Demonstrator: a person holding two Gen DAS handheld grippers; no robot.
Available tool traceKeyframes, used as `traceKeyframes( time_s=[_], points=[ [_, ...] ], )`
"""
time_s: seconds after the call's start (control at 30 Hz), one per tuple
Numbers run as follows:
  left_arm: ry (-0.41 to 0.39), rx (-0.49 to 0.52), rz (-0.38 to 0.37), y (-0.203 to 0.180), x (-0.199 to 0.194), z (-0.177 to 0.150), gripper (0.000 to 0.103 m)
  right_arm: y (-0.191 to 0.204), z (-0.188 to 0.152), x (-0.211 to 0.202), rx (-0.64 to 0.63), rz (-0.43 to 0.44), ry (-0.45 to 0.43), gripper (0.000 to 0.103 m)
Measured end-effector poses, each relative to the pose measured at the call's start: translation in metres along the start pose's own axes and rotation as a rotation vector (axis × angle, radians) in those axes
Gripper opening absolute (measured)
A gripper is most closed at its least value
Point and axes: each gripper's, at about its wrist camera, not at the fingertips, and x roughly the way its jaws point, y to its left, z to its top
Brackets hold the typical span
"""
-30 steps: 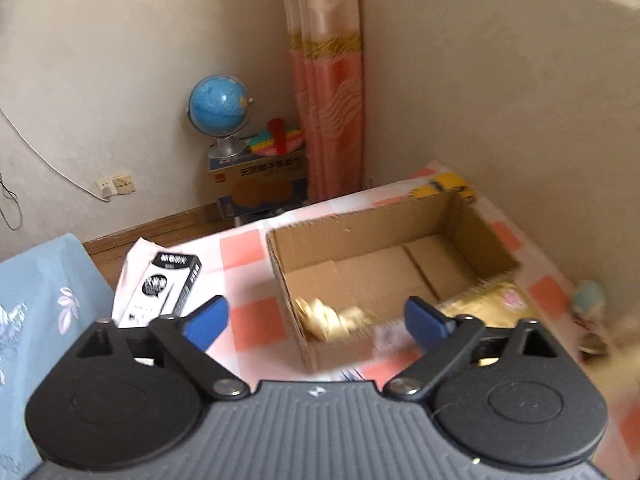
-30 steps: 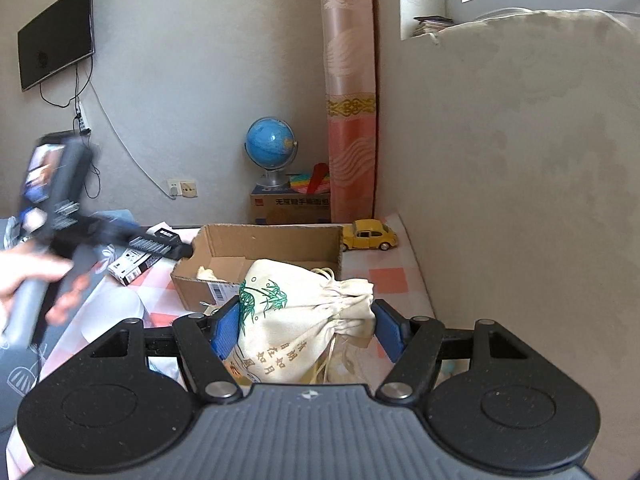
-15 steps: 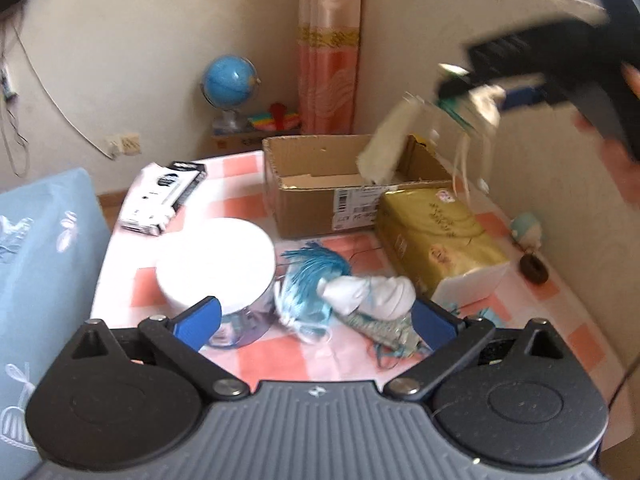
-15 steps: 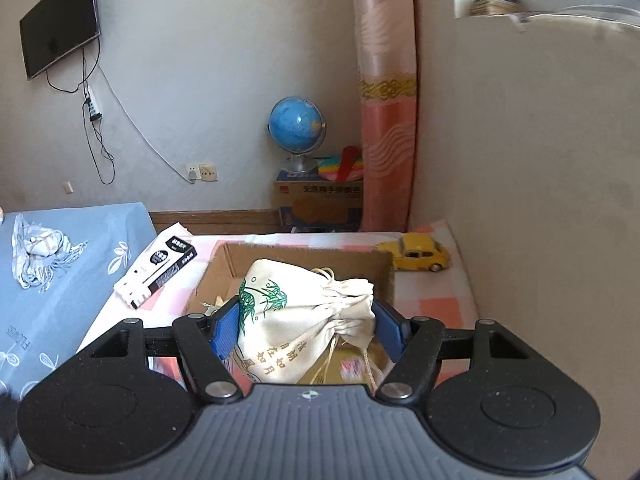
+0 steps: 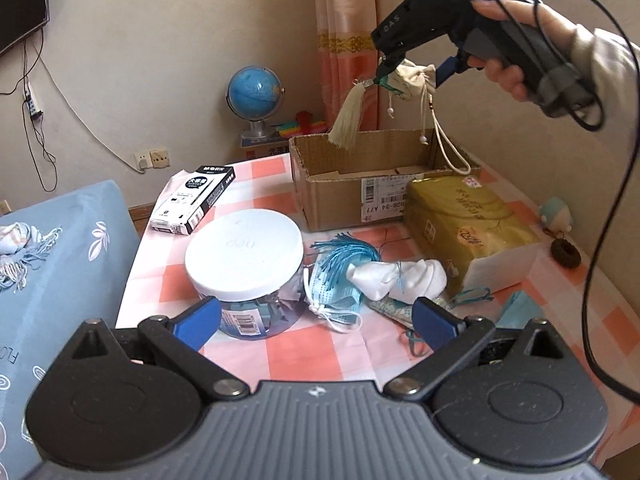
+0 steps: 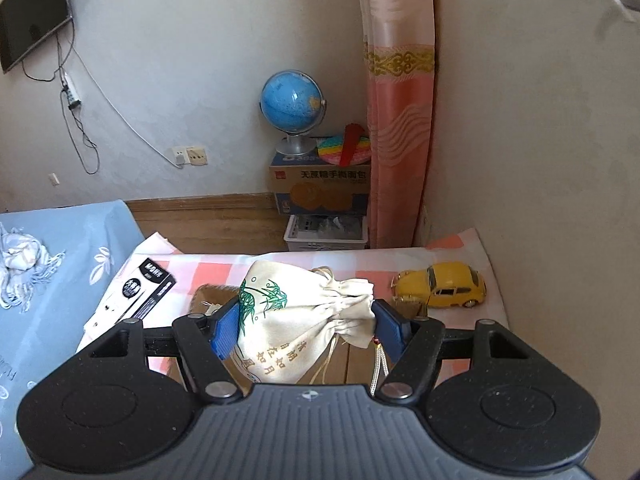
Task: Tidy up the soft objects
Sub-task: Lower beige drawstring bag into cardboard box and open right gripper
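Note:
My right gripper [image 6: 307, 330] is shut on a cream drawstring pouch [image 6: 304, 320] with green leaves printed on it. In the left wrist view the pouch [image 5: 408, 78] hangs high above the open cardboard box [image 5: 360, 196], its tassel and cords dangling. My left gripper [image 5: 316, 318] is open and empty, low over the near table. Just beyond it lie a blue face mask [image 5: 336, 280], a white sock [image 5: 396, 276] and a patterned pouch [image 5: 394, 308].
A white-lidded plastic jar [image 5: 244, 268], a black-and-white carton [image 5: 194, 200] and a gold tissue pack [image 5: 468, 224] sit on the checked cloth [image 5: 320, 356]. A yellow toy car [image 6: 440, 286] is behind the box. A small doll [image 5: 556, 216] and a dark ring [image 5: 566, 254] lie at the right.
My left gripper has pulled back from the box towards the near table edge. My right gripper has risen higher above the box with the pouch still in it.

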Motion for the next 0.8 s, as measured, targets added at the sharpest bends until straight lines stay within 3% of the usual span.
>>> traceKeyframes(
  time_s=[0.2, 0.4, 0.6, 0.8],
  points=[
    [0.028, -0.002, -0.01, 0.0, 0.011, -0.002, 0.101, 0.005, -0.001, 0.021, -0.033, -0.024, 0.01, 0.073],
    [0.05, 0.004, -0.025, -0.003, 0.017, -0.005, 0.101, 0.019, -0.009, 0.037, -0.031, 0.06, 0.068, 0.073],
    [0.059, 0.006, -0.024, -0.005, 0.019, -0.007, 0.101, 0.028, -0.006, 0.029, -0.032, 0.098, 0.044, 0.073],
    [0.056, 0.012, -0.036, -0.008, 0.018, -0.007, 0.101, 0.007, -0.018, 0.047, -0.04, -0.005, 0.113, 0.075]
  ],
)
